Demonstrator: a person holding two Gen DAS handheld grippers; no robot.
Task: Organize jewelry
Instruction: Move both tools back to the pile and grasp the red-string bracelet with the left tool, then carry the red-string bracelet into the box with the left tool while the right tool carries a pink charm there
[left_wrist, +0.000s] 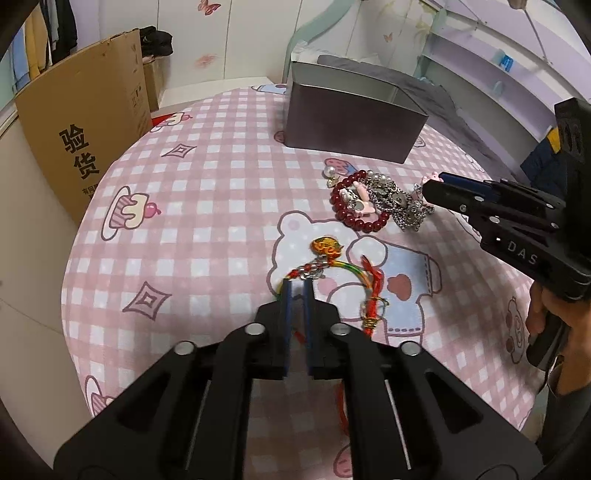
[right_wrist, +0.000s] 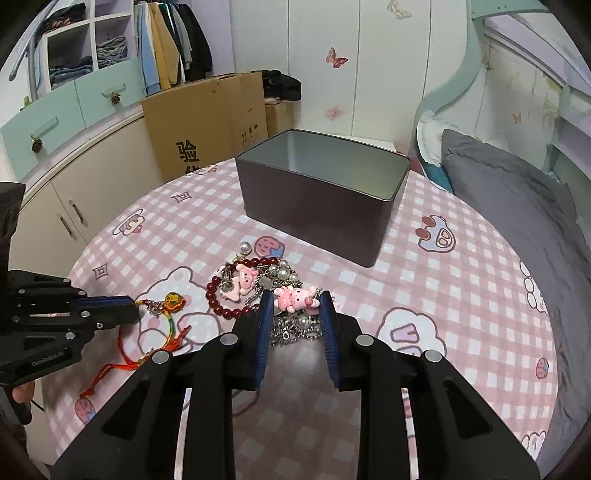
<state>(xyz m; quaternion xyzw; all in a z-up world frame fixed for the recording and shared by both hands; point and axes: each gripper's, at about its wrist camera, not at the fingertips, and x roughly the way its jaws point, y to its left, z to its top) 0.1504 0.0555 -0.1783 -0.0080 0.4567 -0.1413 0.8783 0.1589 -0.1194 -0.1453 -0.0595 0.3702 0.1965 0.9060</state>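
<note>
My left gripper (left_wrist: 297, 282) is shut on a rainbow cord bracelet (left_wrist: 343, 267) with a gold charm (left_wrist: 325, 246), low over the pink checked tablecloth (left_wrist: 192, 206); it also shows in the right wrist view (right_wrist: 127, 312). My right gripper (right_wrist: 294, 295) is open around a pink bear charm (right_wrist: 295, 298) lying on a silver chain (right_wrist: 295, 328). A jewelry pile with a red bead bracelet (left_wrist: 360, 218) (right_wrist: 221, 306), pearls and another pink charm (right_wrist: 242, 282) lies just beyond. An open dark tin box (right_wrist: 317, 206) (left_wrist: 351, 122) stands behind the pile.
A large cardboard box (left_wrist: 85, 129) stands off the table's left edge by cream cabinets (right_wrist: 74, 206). A grey pillow (right_wrist: 509, 192) and bed lie to the right. A red cord tail (right_wrist: 110, 373) trails toward the table's near left.
</note>
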